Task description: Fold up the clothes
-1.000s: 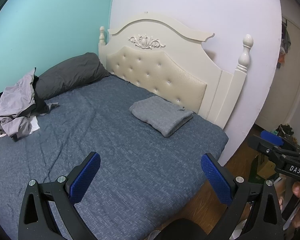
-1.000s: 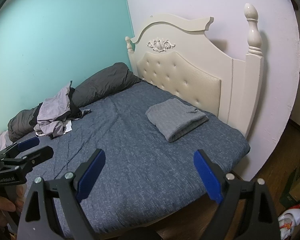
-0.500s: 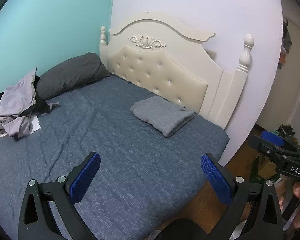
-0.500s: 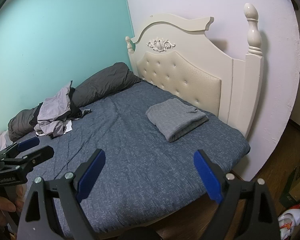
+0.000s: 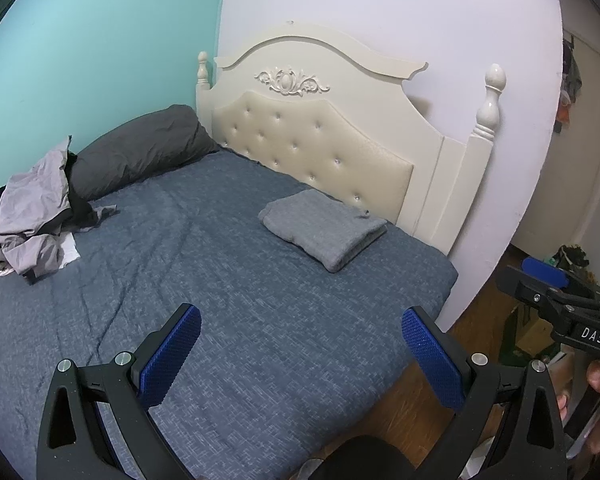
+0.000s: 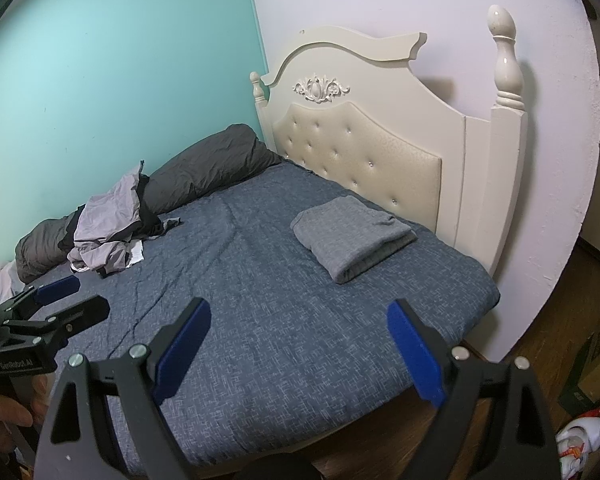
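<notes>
the folded grey garment point(image 5: 322, 229) point(image 6: 354, 237) is lying on the blue bed cover point(image 5: 204, 280) point(image 6: 268, 312), just in front of the cream headboard point(image 5: 320, 136) point(image 6: 364, 140) and toward its post-side end, close to the edge of the mattress. away from the headboard along the teal wall, a heap of unfolded clothes point(image 5: 32, 224) point(image 6: 108, 232), pale lilac with some black and white in it, is sitting crumpled on the cover. a dark grey pillow point(image 5: 140, 152) point(image 6: 208, 168) is lying between that heap and the headboard, touching the heap at one end and reaching almost to the headboard's corner at the other.

the left claw point(image 5: 300, 344) point(image 6: 54, 300) is hovering over the end of the bed farthest from the headboard, its blue pads spread wide apart and gripping nothing. the right claw point(image 6: 299, 340) point(image 5: 540, 280) is hanging beside it, nearer the bed's edge on the wooden floor point(image 5: 480, 312) point(image 6: 560, 320) side, its pads likewise spread wide and empty. both claws are well apart from the folded garment and from the heap. each claw is showing at the margin of the other's view, with part of the holding hand visible below it.
</notes>
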Tool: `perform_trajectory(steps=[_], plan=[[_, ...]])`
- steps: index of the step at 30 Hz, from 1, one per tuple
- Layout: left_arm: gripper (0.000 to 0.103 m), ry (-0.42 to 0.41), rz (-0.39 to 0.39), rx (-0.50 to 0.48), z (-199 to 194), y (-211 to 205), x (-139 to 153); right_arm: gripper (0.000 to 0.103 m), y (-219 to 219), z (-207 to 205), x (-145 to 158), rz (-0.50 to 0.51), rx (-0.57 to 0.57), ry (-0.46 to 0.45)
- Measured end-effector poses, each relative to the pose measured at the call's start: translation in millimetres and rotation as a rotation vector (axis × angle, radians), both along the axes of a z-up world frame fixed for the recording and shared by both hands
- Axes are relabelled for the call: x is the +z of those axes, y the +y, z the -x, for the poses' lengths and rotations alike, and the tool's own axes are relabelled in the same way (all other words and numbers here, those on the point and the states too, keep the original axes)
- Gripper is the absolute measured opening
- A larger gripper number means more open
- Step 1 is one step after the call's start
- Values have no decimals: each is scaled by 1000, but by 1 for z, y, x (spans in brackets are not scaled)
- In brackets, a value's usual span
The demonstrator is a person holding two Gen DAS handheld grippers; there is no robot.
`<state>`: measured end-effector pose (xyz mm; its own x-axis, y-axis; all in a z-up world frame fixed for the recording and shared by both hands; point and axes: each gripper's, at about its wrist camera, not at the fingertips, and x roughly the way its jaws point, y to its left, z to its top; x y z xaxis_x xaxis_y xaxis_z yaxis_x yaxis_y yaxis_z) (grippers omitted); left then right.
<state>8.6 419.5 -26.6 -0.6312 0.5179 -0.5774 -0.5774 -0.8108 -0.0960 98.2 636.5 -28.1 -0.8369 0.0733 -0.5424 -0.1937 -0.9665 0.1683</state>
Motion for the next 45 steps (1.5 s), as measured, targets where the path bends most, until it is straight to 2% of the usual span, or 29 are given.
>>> perform_trajectory(steps=[23, 26, 29, 45], plan=[[102, -4, -3, 6, 0, -1, -2, 91, 3, 2, -4, 10, -11, -6], [102, -4, -4, 8, 1, -2, -1, 98, 2, 1, -5, 15, -10, -8], [102, -4, -7, 8, 0, -2, -2, 100, 2, 0, -5, 18, -7, -9], [102, -6, -7, 10, 1, -4, -2, 103, 2, 0, -5, 19, -13, -10]])
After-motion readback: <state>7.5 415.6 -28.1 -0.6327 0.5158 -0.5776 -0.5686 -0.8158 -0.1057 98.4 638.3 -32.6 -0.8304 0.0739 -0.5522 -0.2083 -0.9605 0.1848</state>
